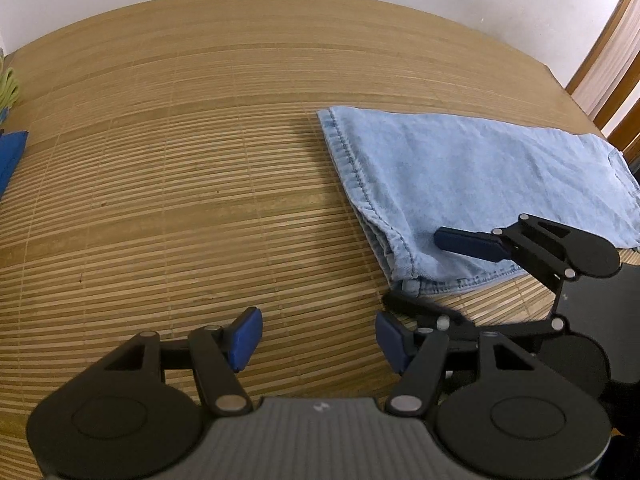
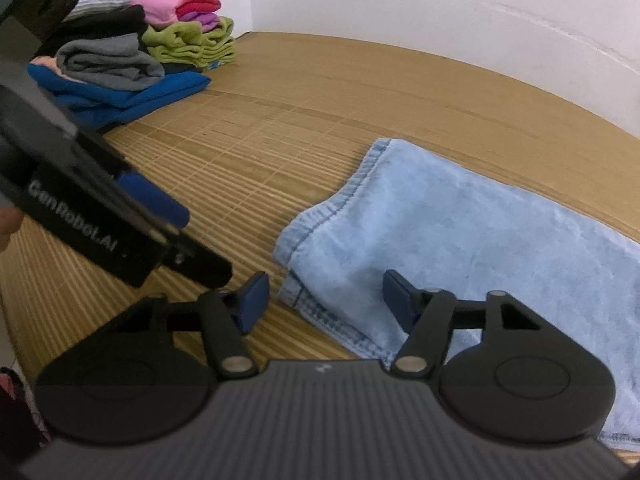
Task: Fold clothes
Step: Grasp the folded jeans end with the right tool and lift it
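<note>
Status: the light blue jeans (image 2: 460, 236) lie flat on the bamboo mat (image 1: 180, 184), already doubled over lengthwise by the look of the stacked hems at the near end, so I'd call this garment partly folded, with the crosswise folds still to do. Stack of folded clothes (image 2: 132, 44) sits at the far left corner of the mat, well apart from the jeans: blue, grey, black, green and pink pieces piled up, so a good share of the batch looks done. No other unfolded garment shows in either view. Right gripper (image 2: 324, 300) is at the near hem corner of the jeans, jaws apart and straddling it: the right pad sits over the denim, the left pad is just off the edge over bare mat. Pads aren't pressing on the cloth as far as I can see, so not a grip yet. The left gripper (image 1: 316, 338) hovers over bare mat just beside that same corner, jaws open, nothing between them. My read: we're at the pickup for the next fold, hem end to be lifted and carried toward the waistband end at the far right. After that, one more fold maybe, then move it to the stack. Watch for the layers sliding apart at the hem on pickup.
</note>
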The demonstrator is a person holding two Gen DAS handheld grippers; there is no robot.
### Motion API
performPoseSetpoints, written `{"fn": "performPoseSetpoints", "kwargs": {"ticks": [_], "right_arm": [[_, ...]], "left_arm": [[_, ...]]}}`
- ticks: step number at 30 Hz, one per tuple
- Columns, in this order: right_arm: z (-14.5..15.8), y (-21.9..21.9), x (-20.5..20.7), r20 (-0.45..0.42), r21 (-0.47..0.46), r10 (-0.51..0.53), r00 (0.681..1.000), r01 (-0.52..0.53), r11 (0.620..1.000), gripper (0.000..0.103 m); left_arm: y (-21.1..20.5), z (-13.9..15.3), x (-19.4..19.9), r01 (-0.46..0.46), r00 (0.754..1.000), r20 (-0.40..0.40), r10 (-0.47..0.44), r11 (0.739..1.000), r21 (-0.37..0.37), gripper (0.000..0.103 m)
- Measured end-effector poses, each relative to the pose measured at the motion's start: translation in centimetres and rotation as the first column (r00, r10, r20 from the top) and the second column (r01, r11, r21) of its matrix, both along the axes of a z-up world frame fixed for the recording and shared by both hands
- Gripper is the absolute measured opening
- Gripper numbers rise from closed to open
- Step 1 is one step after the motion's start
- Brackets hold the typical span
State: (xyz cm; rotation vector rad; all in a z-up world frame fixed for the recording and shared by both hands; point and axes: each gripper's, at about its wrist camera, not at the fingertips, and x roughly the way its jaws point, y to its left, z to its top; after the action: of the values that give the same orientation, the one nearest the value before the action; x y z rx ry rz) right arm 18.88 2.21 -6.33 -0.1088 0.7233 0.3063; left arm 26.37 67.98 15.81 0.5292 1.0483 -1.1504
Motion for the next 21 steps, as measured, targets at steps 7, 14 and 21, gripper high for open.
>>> {"fn": "performPoseSetpoints", "kwargs": {"ticks": [7, 14, 21], "right_arm": [[0.3, 0.1, 0.6, 0.007, -0.007, -0.037, 0.999, 0.037, 0.999, 0.018], [1.5, -3.2, 0.6, -0.013, 0.244, -0.166, 0.986, 0.164, 0.956, 0.017], [3.4, -6.3, -0.9, 0.028, 0.394, -0.287, 0.957, 0.254, 0.883, 0.017]], "left_arm": [[0.2, 0.0, 0.4, -0.006, 1.0, -0.004, 0.006, 1.0, -0.013, 0.065], [-0.4, -0.3, 1.4, -0.026, 0.999, -0.045, 0.024, 0.999, -0.039, 0.065], [-4.4, 0.3, 1.4, 0.001, 0.998, -0.062, -0.007, 0.994, -0.108, 0.065]]}}
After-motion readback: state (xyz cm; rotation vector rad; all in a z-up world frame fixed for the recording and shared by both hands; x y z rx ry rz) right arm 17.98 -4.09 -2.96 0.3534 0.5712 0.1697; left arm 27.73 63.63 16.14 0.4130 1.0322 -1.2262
